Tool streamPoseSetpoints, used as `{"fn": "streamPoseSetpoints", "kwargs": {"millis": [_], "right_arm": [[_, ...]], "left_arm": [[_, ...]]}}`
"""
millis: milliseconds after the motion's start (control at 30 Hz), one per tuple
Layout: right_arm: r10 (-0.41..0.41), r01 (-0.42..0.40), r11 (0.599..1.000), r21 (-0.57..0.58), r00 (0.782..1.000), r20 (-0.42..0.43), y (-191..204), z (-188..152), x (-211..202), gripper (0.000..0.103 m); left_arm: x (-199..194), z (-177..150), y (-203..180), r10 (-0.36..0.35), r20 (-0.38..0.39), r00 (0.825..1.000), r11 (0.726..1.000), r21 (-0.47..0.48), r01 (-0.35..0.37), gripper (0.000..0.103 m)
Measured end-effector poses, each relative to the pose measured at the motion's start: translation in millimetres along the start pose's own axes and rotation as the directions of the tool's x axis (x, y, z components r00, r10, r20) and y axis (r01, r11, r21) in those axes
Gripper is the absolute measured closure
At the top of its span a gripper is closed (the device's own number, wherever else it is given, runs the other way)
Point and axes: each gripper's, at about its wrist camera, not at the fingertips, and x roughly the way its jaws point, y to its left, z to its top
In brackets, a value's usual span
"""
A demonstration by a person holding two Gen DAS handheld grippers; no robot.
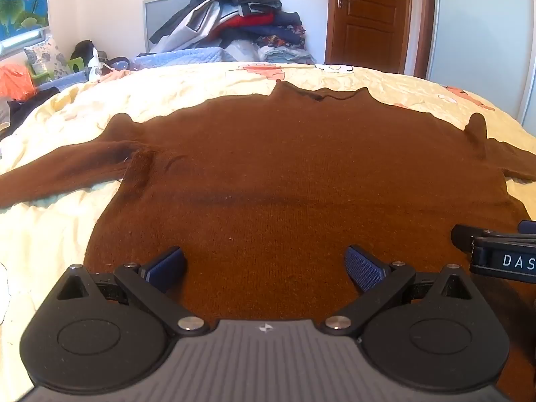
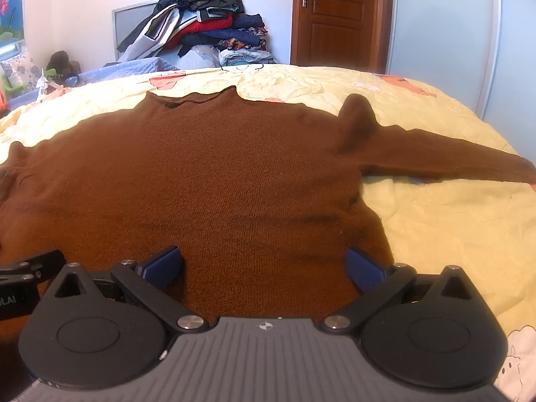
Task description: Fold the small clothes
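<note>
A brown knit sweater [image 1: 268, 167] lies flat on the yellow bed sheet [image 1: 50, 251], collar away from me and both sleeves spread out sideways. It also shows in the right wrist view [image 2: 217, 174]. My left gripper [image 1: 266, 268] is open and empty over the sweater's lower left part. My right gripper [image 2: 264, 268] is open and empty over the lower right part, near the hem. The right gripper's body shows at the right edge of the left wrist view [image 1: 495, 251].
A tall pile of clothes [image 1: 234, 23] is stacked beyond the far edge of the bed. A wooden door [image 1: 368, 16] stands behind on the right. Clutter and a toy [image 1: 83, 57] sit at the far left. The yellow sheet [image 2: 452, 234] shows to the right of the sweater.
</note>
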Motion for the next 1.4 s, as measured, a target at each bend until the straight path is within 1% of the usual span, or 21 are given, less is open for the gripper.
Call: {"fn": "streamPoseSetpoints", "kwargs": {"millis": [133,167,300,1067,1400], "right_arm": [[0.000,0.000,1.000,0.000,1.000,-0.001,0.8,0.1,0.1,0.000],[-0.001,0.001,1.000,-0.001,1.000,-0.001,1.1,0.2,0.1,0.000],[0.000,0.000,1.000,-0.001,1.000,-0.001,1.7,0.2,0.2,0.000],[-0.001,0.001,1.000,-0.001,1.000,0.000,2.1,0.6,1.0,0.000],[-0.001,0.001,1.000,-0.001,1.000,0.000,1.0,0.2,-0.2,0.000]], "left_arm": [[-0.5,0.1,-1.5,0.000,-0.009,1.000,1.000,0.010,0.000,0.000],[2.3,2.2,-3.2,0.002,-0.026,1.000,1.000,0.010,-0.002,0.000],[4.7,3.6,0.9,-0.002,-0.034,0.999,1.000,-0.008,0.001,0.000],[1.8,2.8,-2.9,0.004,-0.029,1.000,1.000,0.001,-0.004,0.000],[-2.8,-0.3,-8.4,0.027,-0.012,1.000,1.000,0.011,-0.026,0.000]]}}
